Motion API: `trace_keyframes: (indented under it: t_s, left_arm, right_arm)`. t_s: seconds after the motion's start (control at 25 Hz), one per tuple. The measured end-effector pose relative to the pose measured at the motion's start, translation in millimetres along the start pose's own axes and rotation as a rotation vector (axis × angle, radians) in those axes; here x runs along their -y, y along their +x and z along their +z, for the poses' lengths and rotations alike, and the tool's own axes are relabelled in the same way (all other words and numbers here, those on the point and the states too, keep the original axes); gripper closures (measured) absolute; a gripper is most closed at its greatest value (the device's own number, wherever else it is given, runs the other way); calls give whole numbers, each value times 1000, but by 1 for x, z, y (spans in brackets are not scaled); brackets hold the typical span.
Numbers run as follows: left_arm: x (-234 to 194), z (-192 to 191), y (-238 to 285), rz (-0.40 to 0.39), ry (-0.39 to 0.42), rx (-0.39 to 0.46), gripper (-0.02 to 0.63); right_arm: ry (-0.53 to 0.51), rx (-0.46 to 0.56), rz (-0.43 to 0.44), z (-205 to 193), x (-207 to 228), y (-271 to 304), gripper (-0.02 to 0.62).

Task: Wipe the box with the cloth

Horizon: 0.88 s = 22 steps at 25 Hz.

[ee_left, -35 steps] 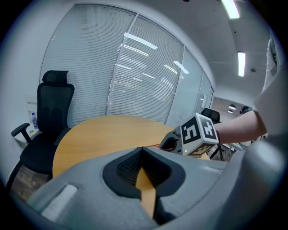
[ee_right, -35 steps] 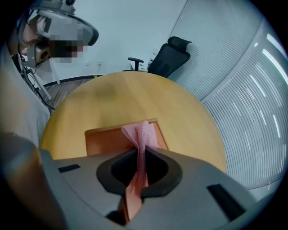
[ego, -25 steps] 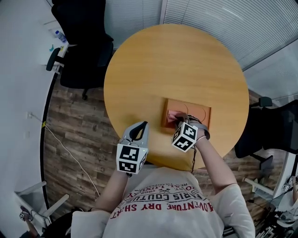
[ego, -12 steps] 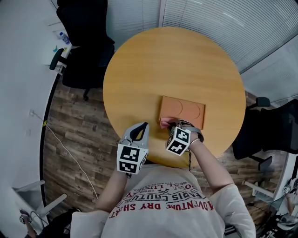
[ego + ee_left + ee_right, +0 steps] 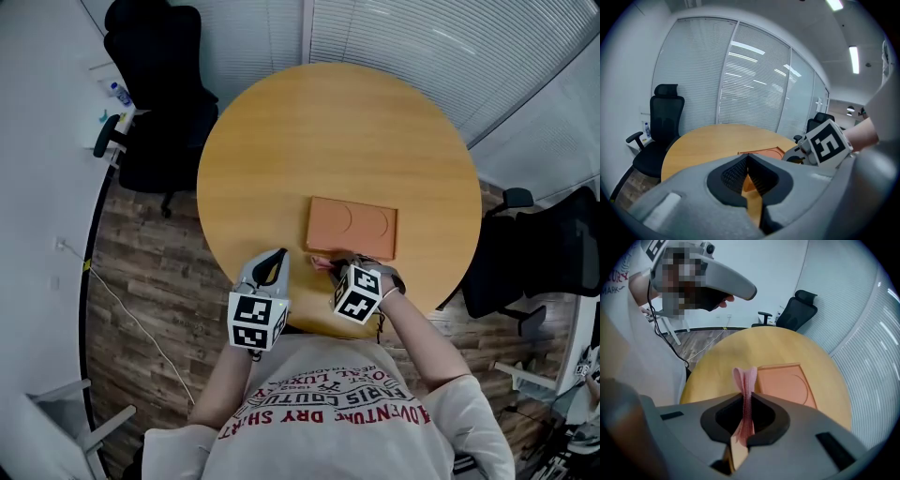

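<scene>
On the table [image 5: 281, 141], right gripper [image 5: 330, 265] fingers pinch the cloth [image 5: 319, 262], left gripper [image 5: 278, 255] clenched empty; the unheld box [image 5: 361, 225] could slide.

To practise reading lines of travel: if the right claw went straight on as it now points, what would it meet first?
Probably the table beside the box; the right claw, shut on the cloth, aims just past the box's edge. Depth is unclear; it might clip it.

The box [image 5: 353, 228] lay on the table [image 5: 281, 141], just ahead of the right gripper [image 5: 330, 266]. The cloth [image 5: 745, 380] sat between its jaws, beside the box's near corner. The left gripper [image 5: 278, 255] hung to its left, over the table's near rim.
</scene>
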<state>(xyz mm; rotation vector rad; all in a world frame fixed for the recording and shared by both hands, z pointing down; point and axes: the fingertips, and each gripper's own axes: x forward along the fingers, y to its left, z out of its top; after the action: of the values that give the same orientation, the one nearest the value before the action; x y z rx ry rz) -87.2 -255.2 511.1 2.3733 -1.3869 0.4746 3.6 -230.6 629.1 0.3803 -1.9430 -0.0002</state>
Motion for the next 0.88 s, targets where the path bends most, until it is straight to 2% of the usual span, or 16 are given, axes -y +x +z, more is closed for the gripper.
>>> trace_keyframes:
  t_s: [0.32, 0.48, 0.64, 0.88]
  left_arm:
    - [12, 11, 11, -16, 6, 24, 597]
    - [7, 11, 14, -8, -4, 22, 597]
    - [1, 13, 20, 5, -6, 13, 597]
    - [-5, 17, 30, 3, -7, 12, 597]
  right_arm:
    - [21, 7, -291, -20, 86, -30, 565]
    - [-3, 1, -392, -25, 125, -36, 565]
    - [-29, -38, -433, -37, 152, -24, 565]
    - [-90, -44, -420, -38, 165, 1, 563]
